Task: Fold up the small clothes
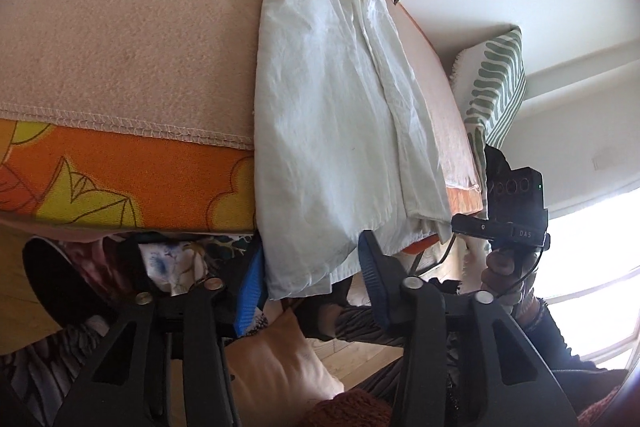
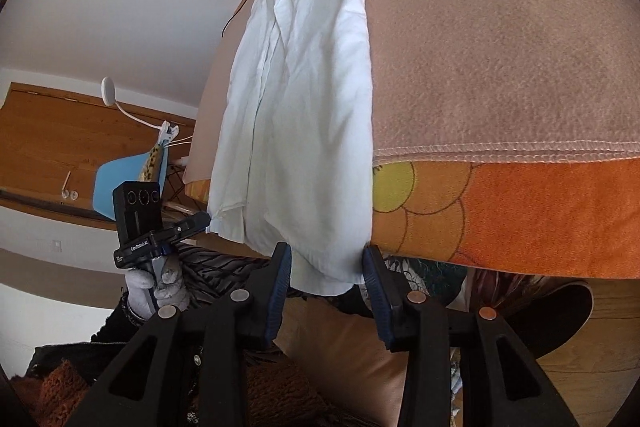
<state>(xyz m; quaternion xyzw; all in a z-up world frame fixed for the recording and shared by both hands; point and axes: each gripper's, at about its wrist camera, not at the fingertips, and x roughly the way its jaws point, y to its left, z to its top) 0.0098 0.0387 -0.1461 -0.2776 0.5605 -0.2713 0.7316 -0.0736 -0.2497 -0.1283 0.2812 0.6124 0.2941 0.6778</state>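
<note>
A white garment [image 1: 336,115] is draped over the blanket [image 1: 120,27] edge — both grippers' [image 1: 312,281] [image 2: 326,277] jaws are held wide around its hem.

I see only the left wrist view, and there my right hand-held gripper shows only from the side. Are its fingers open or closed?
Observer: Open. In the right wrist view the right hand-held gripper has its blue pads apart, on either side of the white garment's hanging lower edge.
Operator: Do the pads touch the cloth?
Observer: The right-side pad appears to touch the hem's corner. The other one shows a small gap.
Operator: What stands beyond the bed on that side?
Observer: A blue chair, in front of a wooden door.
</note>
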